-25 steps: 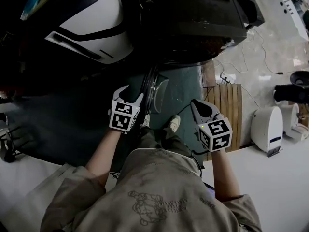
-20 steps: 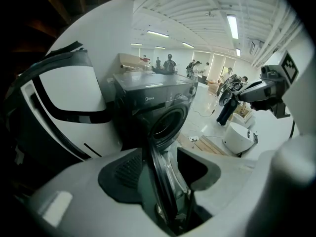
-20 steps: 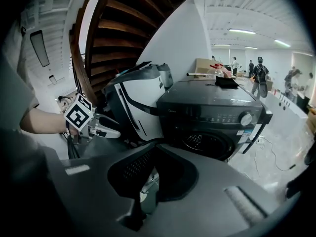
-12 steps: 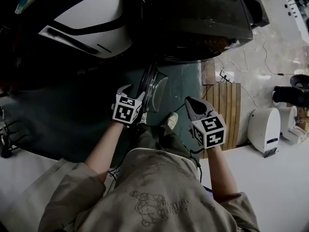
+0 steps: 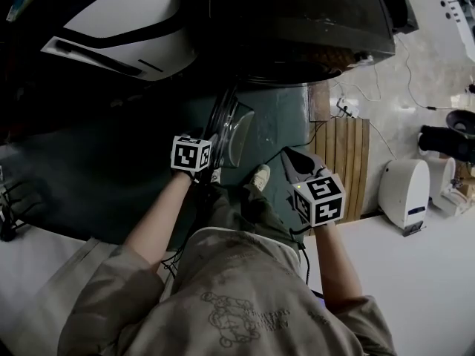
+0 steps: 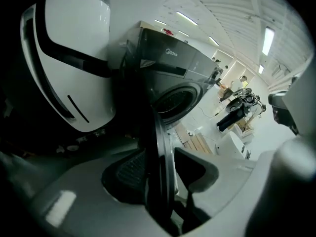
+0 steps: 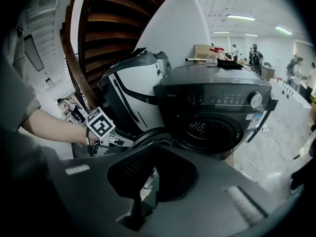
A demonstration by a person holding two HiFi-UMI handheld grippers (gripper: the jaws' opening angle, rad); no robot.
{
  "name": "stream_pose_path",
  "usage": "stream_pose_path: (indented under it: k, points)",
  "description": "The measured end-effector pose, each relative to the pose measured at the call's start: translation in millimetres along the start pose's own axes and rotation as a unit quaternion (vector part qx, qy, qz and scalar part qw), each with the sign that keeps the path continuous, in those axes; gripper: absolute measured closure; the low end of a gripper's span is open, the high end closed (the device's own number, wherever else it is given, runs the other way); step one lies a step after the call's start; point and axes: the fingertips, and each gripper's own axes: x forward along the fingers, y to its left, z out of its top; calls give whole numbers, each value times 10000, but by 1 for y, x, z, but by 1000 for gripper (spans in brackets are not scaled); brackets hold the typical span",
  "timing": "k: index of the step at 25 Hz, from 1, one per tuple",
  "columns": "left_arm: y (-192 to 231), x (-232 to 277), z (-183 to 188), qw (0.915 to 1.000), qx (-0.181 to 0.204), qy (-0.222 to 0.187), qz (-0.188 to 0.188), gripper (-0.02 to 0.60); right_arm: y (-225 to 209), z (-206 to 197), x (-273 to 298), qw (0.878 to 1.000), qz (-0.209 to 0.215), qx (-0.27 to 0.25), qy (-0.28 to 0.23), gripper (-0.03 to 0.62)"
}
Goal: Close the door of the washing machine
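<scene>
The dark washing machine stands at the top of the head view, its round door swung out toward me and seen edge-on. My left gripper is open, and the door's rim runs between its two jaws; a thin gap shows on the right side. The machine's front and its drum opening show beyond the door. My right gripper hangs right of the door, shut with nothing in it. The left gripper's marker cube shows at the door's edge.
A large white and black curved housing stands left of the machine. A wooden slat board, a white device and cables lie on the floor to the right. My shoes are on a dark green mat.
My left gripper has moved forward until the door's rim sits between its jaws. The right gripper has drifted slightly left, toward the door.
</scene>
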Motion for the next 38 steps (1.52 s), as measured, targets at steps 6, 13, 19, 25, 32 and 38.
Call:
stream_pose_path:
  k: [6,13,19,25,32,38]
  points:
    - [-1,16,-16,9997,-120,227,-49,400,-5,-13,5,9999,27,51,98,566]
    - [-8,19,-17,9998,-150,108,76,400,-6,-25,12,9997,84,98,193,566]
    - [-24,26,-19,9987,-484,159,-100,400,-8,-30,9,9990,138,405,115,566]
    - [-47,39,-19,9948,-902,270,-393,403,-22,-37,1,9985,-23,552,58,566]
    - [-83,55,-9,9882,-1254,382,-792,411,-42,-52,-12,9965,-230,802,11,566]
    - [-112,73,6,9782,-1702,395,-1120,407,-61,-63,-22,9940,-399,1019,-69,566]
